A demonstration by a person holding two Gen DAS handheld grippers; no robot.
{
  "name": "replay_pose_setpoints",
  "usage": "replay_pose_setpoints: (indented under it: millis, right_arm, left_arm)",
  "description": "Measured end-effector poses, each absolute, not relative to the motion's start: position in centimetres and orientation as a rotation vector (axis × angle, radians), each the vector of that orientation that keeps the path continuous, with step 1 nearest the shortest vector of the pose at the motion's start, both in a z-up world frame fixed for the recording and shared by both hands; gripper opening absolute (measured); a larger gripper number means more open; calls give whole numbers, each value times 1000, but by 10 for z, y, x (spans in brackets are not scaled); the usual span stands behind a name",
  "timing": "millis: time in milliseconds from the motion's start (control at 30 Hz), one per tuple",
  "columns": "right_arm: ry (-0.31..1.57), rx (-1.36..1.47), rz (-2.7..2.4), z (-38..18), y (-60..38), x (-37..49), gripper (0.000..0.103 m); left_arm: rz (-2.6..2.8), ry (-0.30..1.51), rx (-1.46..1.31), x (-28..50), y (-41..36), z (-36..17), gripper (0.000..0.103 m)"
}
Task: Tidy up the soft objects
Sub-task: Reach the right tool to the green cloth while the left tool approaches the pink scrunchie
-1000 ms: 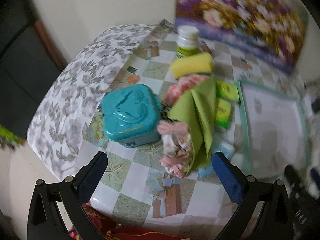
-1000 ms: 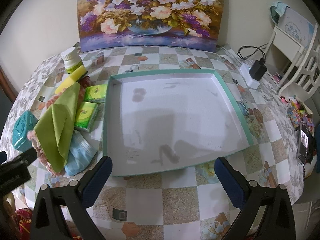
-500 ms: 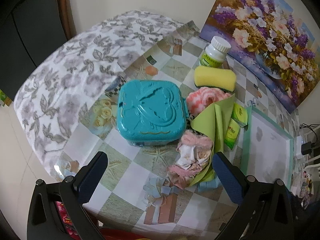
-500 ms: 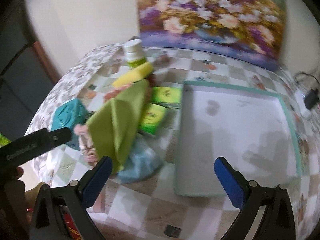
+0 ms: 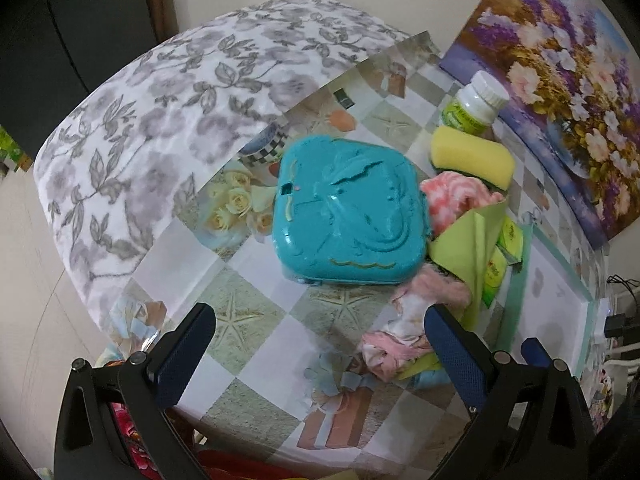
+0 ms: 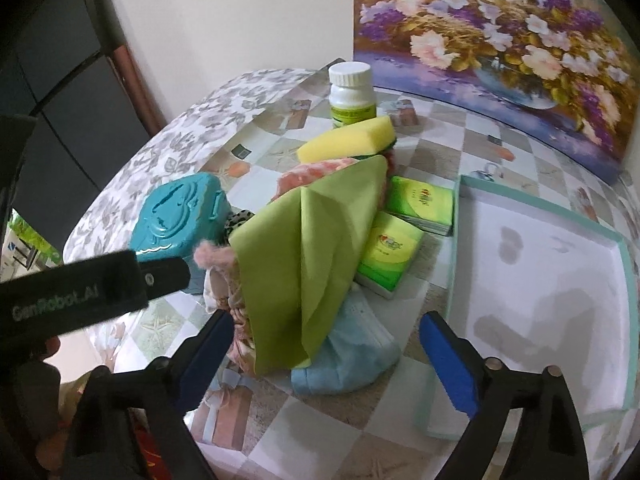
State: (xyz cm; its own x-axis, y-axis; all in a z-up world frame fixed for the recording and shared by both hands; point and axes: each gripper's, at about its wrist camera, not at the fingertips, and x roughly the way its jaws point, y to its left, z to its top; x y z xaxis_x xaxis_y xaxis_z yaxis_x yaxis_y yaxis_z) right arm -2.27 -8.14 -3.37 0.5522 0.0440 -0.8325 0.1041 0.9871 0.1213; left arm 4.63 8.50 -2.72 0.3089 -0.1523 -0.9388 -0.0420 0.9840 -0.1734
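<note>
No item is yet placed in the teal-rimmed tray [image 6: 624, 264]; green cloth [image 6: 308, 264], sponge [image 6: 348, 140] and face mask [image 6: 348, 360] remain piled beside its left edge. Left gripper [image 5: 320, 352] and right gripper [image 6: 326, 354] are held wide, empty.

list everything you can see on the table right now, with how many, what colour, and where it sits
Box: 1, teal, left of the pile.
Cloth: 1, green, draped over the pile.
Pink fabric: several pieces, pink, under the cloth.
Face mask: 1, light blue, partly under the cloth's near edge.
Sponge: 1, yellow, behind the pile.
Bottle: 1, white with green label, behind the sponge.
Tissue packs: 2, green, between pile and tray.
Tray: 1, white with teal rim, right.
Painting: 1, floral, against the wall.
Left gripper: open.
Right gripper: open.
</note>
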Motion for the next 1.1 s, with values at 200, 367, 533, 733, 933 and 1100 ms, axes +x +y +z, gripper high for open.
replay_pose_setpoints:
  millis: [200,367,533,733,933,1100]
  right_arm:
    - [999,158,-19,-39,-79,-14,83]
    - [1006,175,-30,-42,-84,-12,66]
    - [1018,216,-31,-48,-93,-10,58]
    - [1044,196,-16,-57,-89,-2,52]
    - [1052,200,-12,-65,-91,2,30]
    - [1044,221,-8,-64,-95,1,10]
  left_arm:
    - [-35,1289,-196,49,92,-34,103]
    - [-53,1312,-191,48,89,-37,103]
    - [-86,1358,-238,50,88,-41,103]
    - [-116,1388,-279,52,83,-47,103]
    - [-140,1399,-303,55,79,-51,103]
    - [-180,1410,-298,55,63,-59,103]
